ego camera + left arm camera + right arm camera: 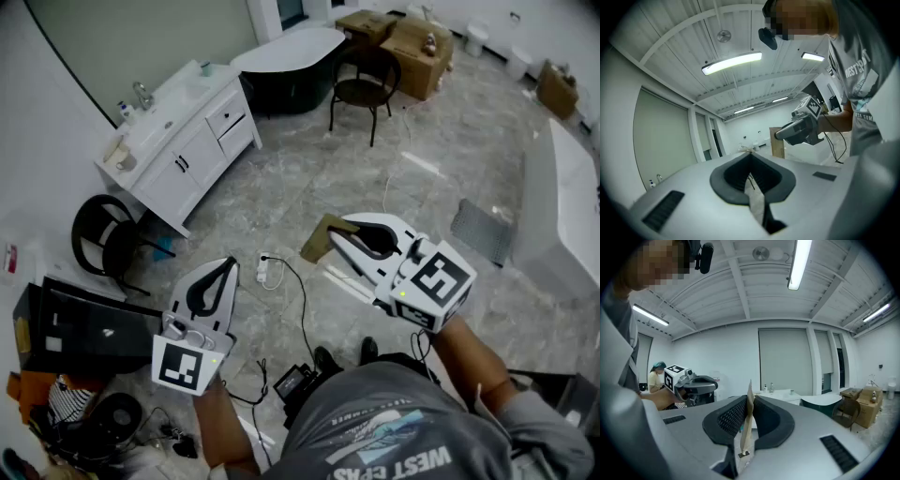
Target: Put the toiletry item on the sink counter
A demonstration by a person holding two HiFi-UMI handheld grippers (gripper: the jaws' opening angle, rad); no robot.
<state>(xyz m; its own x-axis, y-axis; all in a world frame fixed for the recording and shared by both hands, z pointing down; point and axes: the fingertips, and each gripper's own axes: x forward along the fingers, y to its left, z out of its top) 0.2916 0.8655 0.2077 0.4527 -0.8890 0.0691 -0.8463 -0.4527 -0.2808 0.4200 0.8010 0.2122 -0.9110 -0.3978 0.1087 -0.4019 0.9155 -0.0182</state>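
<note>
Head view: my right gripper (345,225) clamps a flat brown packet (321,240) over the floor, well apart from the sink counter (173,117).
Left gripper view: my left gripper (750,157), jaws together, empty.
Right gripper view: jaws pinch the packet edge-on.

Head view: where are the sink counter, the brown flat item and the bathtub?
sink counter (192,94), head view, bare white top.
brown flat item (322,241), head view, its middle.
bathtub (286,47), head view, white rim.

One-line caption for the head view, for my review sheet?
Right gripper holds a flat brown packet, left gripper shut and empty, white sink counter ahead across the marble floor.
</note>
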